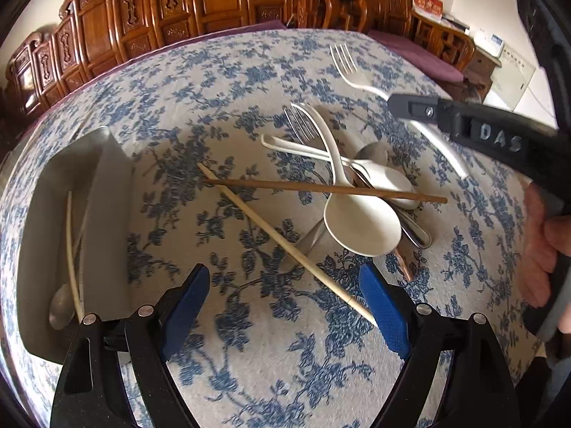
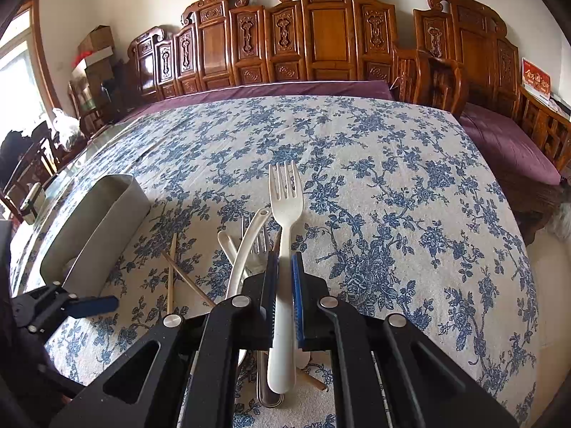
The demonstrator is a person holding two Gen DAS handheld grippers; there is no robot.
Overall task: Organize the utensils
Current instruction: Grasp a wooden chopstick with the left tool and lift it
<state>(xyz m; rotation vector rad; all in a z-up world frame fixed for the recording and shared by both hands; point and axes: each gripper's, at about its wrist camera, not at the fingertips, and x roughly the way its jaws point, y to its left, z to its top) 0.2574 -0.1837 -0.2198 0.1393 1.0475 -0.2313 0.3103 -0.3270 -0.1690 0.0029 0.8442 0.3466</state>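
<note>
With your right gripper point(image 2: 284, 285) pinching the white plastic fork point(image 2: 284, 235) above the pile, carry it level to the grey rectangular tray point(image 1: 89, 192) at the left, keeping your spread, empty left gripper point(image 1: 285, 306) aside.

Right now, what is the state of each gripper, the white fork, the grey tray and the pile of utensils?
Left gripper: jaws open, empty, above the tablecloth.
Right gripper: jaws shut on the white plastic fork.
White plastic fork: held by its handle, tines pointing away.
Grey rectangular tray: holds a metal spoon and pale chopsticks.
Pile of spoons, fork and chopsticks: crossed over each other, unsorted.
</note>
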